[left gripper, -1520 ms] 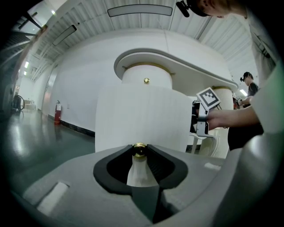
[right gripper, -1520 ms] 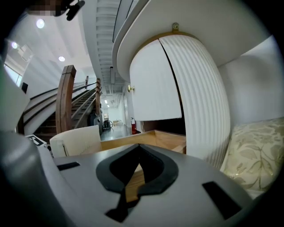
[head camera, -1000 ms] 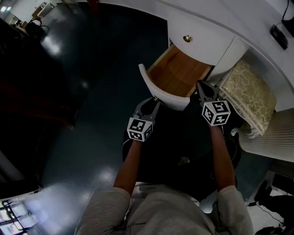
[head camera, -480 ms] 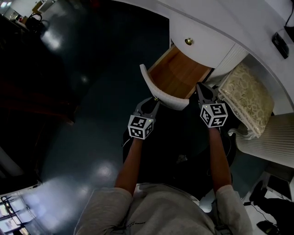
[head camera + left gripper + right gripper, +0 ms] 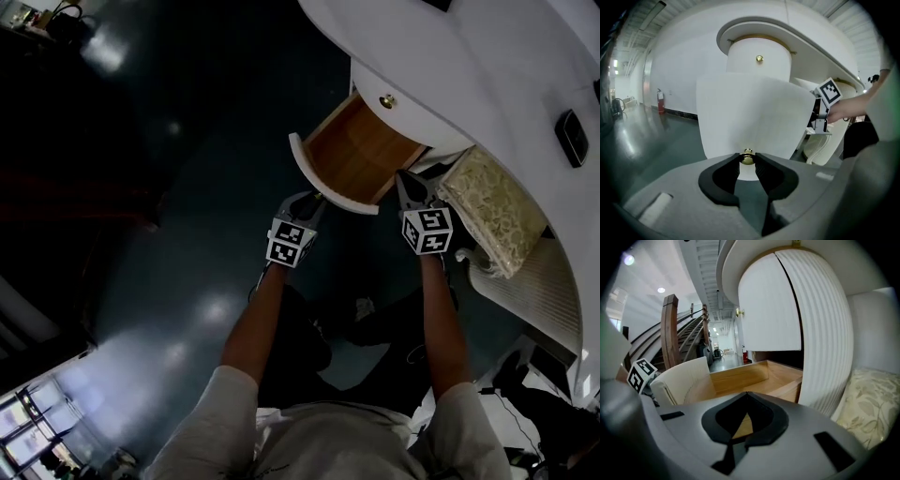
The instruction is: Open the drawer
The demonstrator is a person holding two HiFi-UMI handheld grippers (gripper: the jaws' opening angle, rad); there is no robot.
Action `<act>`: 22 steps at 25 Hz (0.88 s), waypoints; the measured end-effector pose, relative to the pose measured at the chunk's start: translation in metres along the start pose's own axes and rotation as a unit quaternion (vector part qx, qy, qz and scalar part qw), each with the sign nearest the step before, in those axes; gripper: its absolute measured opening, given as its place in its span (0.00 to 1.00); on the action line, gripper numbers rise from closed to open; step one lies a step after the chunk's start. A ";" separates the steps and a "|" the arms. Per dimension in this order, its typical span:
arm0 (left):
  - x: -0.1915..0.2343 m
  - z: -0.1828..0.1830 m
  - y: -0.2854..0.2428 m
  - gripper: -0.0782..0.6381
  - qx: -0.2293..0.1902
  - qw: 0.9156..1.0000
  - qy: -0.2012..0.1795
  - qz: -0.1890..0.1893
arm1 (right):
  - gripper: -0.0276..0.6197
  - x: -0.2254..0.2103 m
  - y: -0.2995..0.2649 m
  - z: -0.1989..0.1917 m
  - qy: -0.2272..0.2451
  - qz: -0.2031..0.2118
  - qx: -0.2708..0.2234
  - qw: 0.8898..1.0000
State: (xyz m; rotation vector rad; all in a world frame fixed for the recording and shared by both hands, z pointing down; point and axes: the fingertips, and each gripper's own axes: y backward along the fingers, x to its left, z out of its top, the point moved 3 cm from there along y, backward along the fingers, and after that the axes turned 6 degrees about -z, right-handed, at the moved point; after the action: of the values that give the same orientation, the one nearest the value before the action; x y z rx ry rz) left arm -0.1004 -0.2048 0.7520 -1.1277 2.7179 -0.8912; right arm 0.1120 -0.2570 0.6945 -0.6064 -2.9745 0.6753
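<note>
The lower drawer (image 5: pixel 361 155) stands pulled out of the white desk, its bare wooden inside (image 5: pixel 754 373) showing. Its curved white front (image 5: pixel 750 112) faces me. My left gripper (image 5: pixel 316 198) is at that front, its black pads shut on the small brass knob (image 5: pixel 748 159). My right gripper (image 5: pixel 403 176) hovers at the drawer's right corner, over the wooden side wall. Its jaws (image 5: pixel 746 394) are shut with nothing between them. The right gripper's marker cube (image 5: pixel 828 92) shows past the drawer front in the left gripper view.
Above the open drawer is a closed upper drawer with its own brass knob (image 5: pixel 386 100). A seat with a patterned cream cushion (image 5: pixel 492 208) stands right of my right gripper. The ribbed white desk side (image 5: pixel 825 333) rises beside it. Dark glossy floor (image 5: pixel 187 187) lies to the left.
Both grippers keep their places at the drawer, which stays pulled out. The head view has swung so that more of the white desk top shows.
</note>
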 end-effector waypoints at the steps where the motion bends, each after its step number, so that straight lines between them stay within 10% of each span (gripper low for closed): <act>1: 0.001 0.001 0.001 0.26 0.010 1.000 0.000 0.005 | 0.07 0.000 -0.001 0.001 -0.015 -0.003 0.014 1.000; 7: -0.009 0.008 0.034 0.26 0.110 0.993 -0.033 0.014 | 0.07 0.017 0.055 -0.013 -0.054 -0.025 0.130 0.990; 22: -0.109 0.167 0.184 0.26 0.083 0.997 -0.006 0.007 | 0.07 0.069 0.240 0.086 -0.095 -0.033 0.200 0.975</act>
State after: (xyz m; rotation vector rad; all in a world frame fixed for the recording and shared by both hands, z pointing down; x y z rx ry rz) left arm -0.0915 -0.1093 0.4980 -1.0771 2.5831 -1.0814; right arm 0.1264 -0.0671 0.5119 -0.4312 -2.8707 1.3484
